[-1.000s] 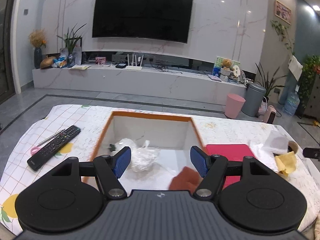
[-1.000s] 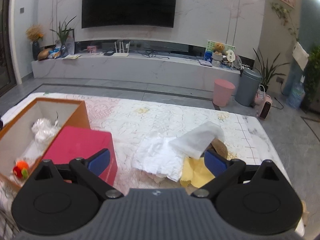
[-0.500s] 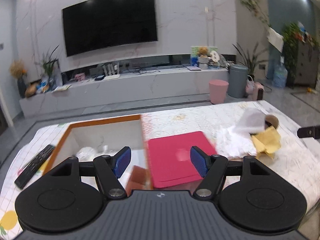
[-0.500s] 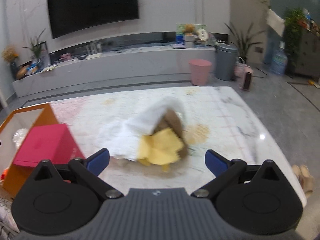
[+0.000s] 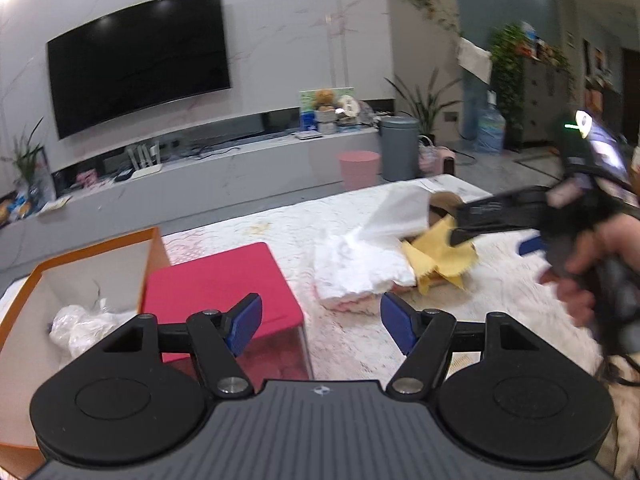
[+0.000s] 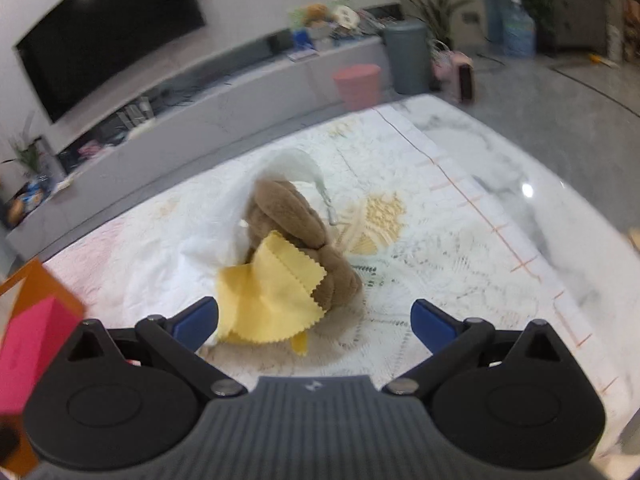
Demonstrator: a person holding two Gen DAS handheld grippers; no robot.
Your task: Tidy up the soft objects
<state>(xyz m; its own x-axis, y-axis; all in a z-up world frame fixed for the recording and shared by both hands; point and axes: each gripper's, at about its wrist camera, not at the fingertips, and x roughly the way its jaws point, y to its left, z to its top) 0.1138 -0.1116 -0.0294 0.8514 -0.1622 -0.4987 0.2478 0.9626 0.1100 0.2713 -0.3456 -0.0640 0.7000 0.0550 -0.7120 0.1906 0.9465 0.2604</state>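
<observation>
Now my right gripper [image 6: 314, 322] is spread wide and empty, low over the soft pile near the table's right end: yellow cloth [image 6: 272, 292] draped on a brown plush toy [image 6: 296, 220], white cloth [image 5: 360, 268] beside them. My left gripper [image 5: 320, 322], equally spread, holds nothing above the red box [image 5: 216, 276]. Closing now, I'd likely pinch cloth and plush together, or snag the tablecloth [image 6: 460, 248]. No legible writing anywhere.

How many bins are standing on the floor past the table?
2: a pink bin near the TV bench's end, and a taller grey lidded bin just right of it. Others may be hidden behind the table.
</observation>
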